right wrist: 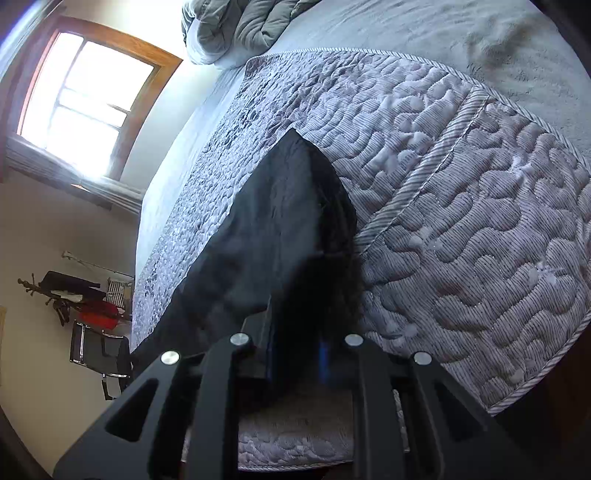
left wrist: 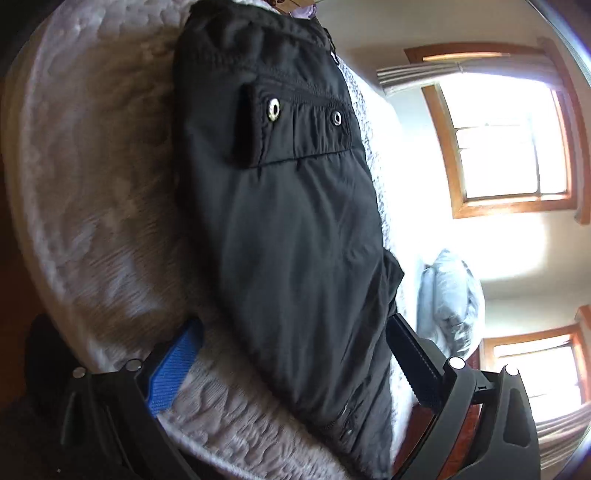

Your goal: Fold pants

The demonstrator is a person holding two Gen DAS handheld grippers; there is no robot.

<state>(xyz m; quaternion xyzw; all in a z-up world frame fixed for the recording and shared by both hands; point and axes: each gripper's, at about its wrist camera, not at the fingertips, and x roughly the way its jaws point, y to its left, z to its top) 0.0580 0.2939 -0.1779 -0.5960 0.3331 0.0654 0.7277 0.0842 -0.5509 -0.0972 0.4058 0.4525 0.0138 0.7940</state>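
Note:
Black pants [left wrist: 288, 206] with a flap pocket and two metal eyelets lie on a quilted grey mattress [left wrist: 96, 192]. My left gripper [left wrist: 295, 325] is open, its blue pad and black pad either side of the pants' lower end, which hangs over the mattress edge. In the right wrist view, my right gripper [right wrist: 295, 332] is shut on a dark fold of the pants [right wrist: 273, 229], which drapes over the mattress side [right wrist: 461, 206].
A bunched grey duvet [right wrist: 240, 29] lies on the bed top; it also shows in the left wrist view [left wrist: 450, 295]. Wood-framed windows [left wrist: 509, 147] fill the wall. A chair [right wrist: 99, 350] and a clothes rack with red fabric [right wrist: 92, 310] stand by the far wall.

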